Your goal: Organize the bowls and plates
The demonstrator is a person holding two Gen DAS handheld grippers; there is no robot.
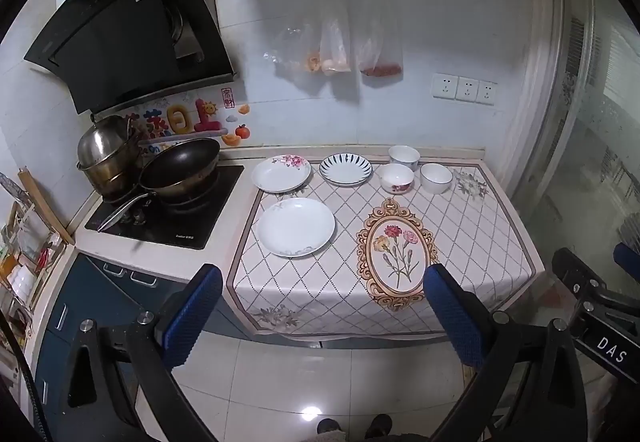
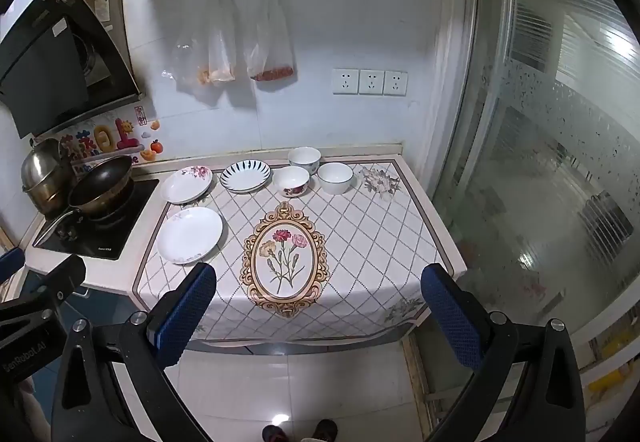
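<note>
Three plates lie on the patterned cloth: a plain white plate (image 1: pixel 295 227) (image 2: pixel 189 235) nearest, a rose-printed plate (image 1: pixel 281 173) (image 2: pixel 186 184) behind it, and a blue-striped plate (image 1: pixel 345 169) (image 2: pixel 245 175) beside that. Three bowls stand at the back: a rose-printed bowl (image 1: pixel 396 178) (image 2: pixel 291 181), a white bowl (image 1: pixel 436 178) (image 2: pixel 335 178) and a blue-trimmed bowl (image 1: pixel 404 156) (image 2: pixel 304 160). My left gripper (image 1: pixel 322 278) and right gripper (image 2: pixel 318 278) hover open in front of the counter, well short of the dishes, with nothing between the blue pads.
A black wok (image 1: pixel 180 170) (image 2: pixel 100 184) and steel pots (image 1: pixel 105 154) sit on the cooktop (image 1: pixel 168 226) at the left under the range hood (image 1: pixel 128 26). Plastic bags (image 1: pixel 340 30) hang on the wall. A glass door (image 2: pixel 540 162) stands at the right. Shoes (image 1: pixel 352 428) show on the tiled floor.
</note>
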